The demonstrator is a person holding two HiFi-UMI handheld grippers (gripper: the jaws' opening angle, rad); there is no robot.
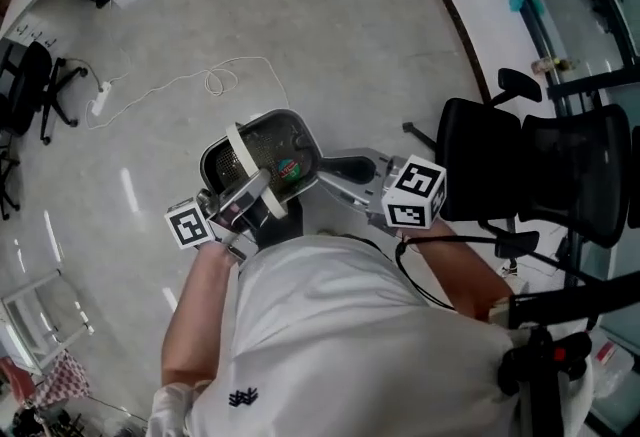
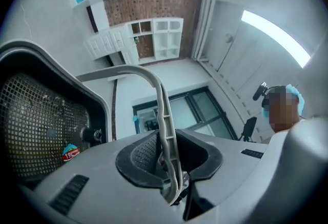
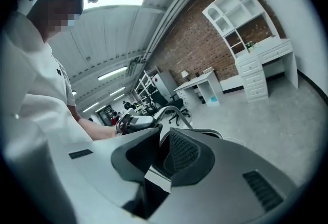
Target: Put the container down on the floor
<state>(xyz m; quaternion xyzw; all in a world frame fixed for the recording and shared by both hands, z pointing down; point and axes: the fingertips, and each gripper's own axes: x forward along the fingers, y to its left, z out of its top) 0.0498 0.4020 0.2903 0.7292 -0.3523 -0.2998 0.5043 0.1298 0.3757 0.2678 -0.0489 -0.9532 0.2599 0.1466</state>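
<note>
Container (image 1: 262, 147): a dark, rounded-oblong basket with mesh lining, pale rim and a small red sticker (image 2: 70, 152). It is held clear above the floor (image 1: 350, 45) before the person, mouth upward, long axis running across between the grippers. The left gripper (image 2: 171, 166) has its fingers clamped narrowly on the pale bail handle (image 2: 163, 110). The right gripper (image 3: 163, 147) has its fingers pinching the rim.

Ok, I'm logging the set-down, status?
Left gripper shut on the handle; right gripper on the rim. Container off the floor. White cable lies beyond.
</note>
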